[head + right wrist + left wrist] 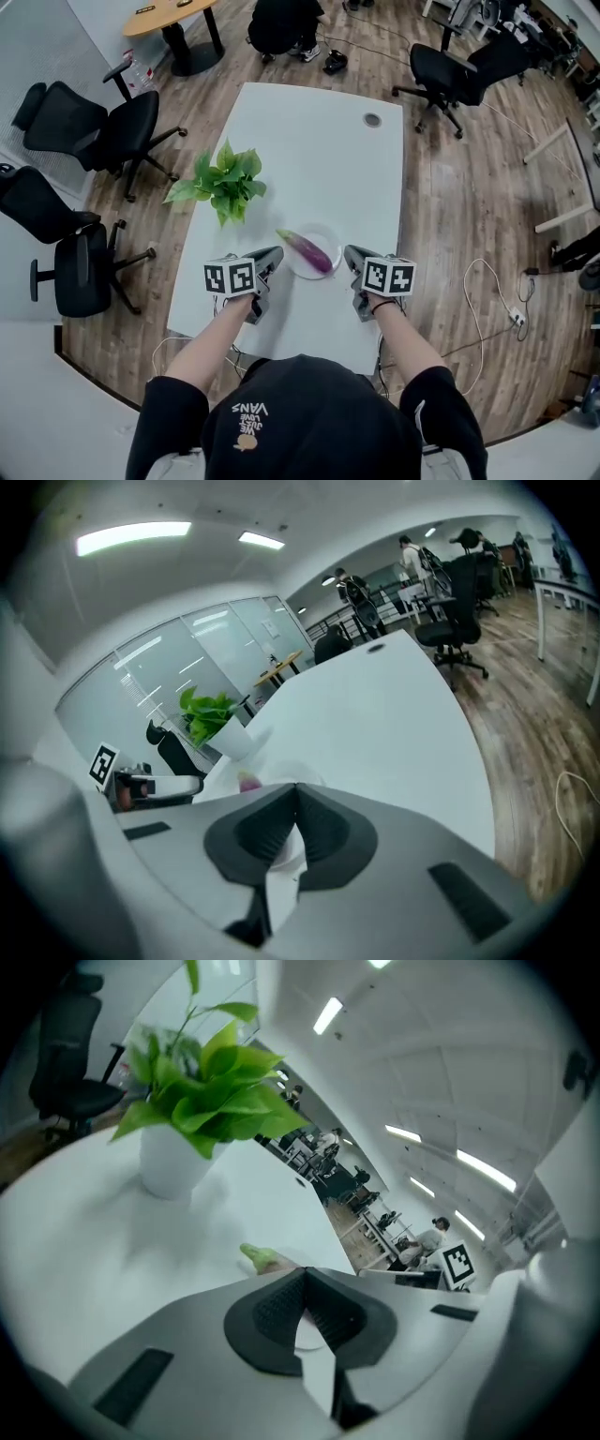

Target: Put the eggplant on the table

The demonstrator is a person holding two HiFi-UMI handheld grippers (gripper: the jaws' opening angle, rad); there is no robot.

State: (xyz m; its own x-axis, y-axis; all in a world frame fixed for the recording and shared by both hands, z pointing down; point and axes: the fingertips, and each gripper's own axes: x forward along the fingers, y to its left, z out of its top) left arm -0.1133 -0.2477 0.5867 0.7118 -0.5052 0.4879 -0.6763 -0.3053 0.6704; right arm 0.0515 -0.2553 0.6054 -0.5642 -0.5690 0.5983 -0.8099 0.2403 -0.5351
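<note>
The purple eggplant (309, 250) lies on a white plate (330, 235) at the centre of the frame, on the white surface (319, 150). The left hand-held gripper (273, 254) and the right hand-held gripper (351, 253) flank the plate, both clenched and empty. The person's black shirt (281, 427) reads "VANS".

We look down on a brown wood-plank floor (469, 187) spreading around the long white rectangular surface (319, 131). Two black wheeled office chairs (89, 122) stand to its left, and another black swivel chair (450, 70) stands past its far right corner. A round light-wood table (164, 14) sits far left. Glass partition walls (225, 630) and long ceiling strip lights (131, 536) enclose the room. A white power strip (516, 316) lies on the floor.
</note>
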